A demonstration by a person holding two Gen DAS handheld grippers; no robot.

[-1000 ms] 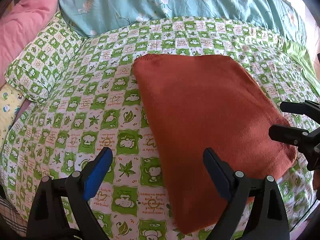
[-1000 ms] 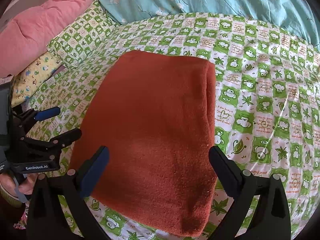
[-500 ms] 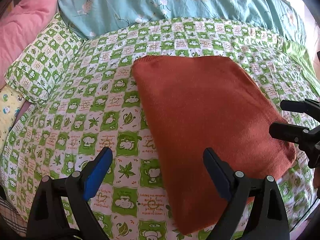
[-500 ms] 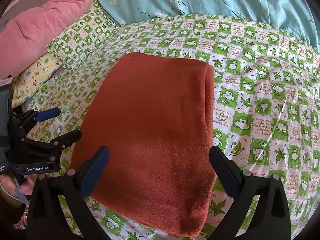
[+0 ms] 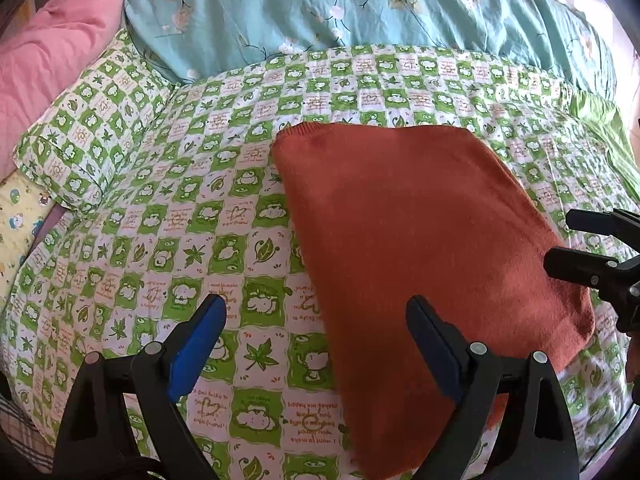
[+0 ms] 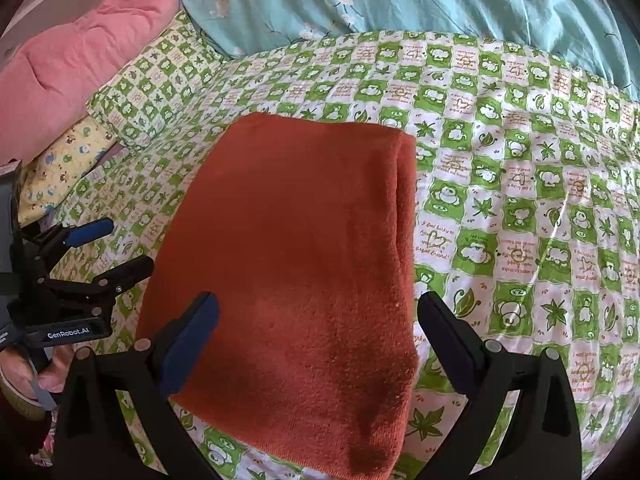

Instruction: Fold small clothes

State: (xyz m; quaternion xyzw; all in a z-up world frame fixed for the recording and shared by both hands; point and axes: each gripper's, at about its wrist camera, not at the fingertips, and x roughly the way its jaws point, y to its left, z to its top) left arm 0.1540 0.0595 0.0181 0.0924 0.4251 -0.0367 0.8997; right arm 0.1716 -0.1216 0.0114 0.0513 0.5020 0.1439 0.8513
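A rust-orange knitted garment lies folded into a rectangle on the green-and-white checked bedsheet; it also shows in the right wrist view. My left gripper is open and empty, above the garment's near left edge. My right gripper is open and empty, above the garment's near end. The right gripper also shows at the right edge of the left wrist view. The left gripper shows at the left of the right wrist view, beside the garment, open.
A checked pillow and a pink quilt lie at the far left. A blue floral quilt lies along the back. A yellow patterned cloth lies beside the pillow. The bed's near edge is below the grippers.
Both views have drawn back slightly, so the garment sits a little lower in frame. The garment has not moved and both grippers stay open.
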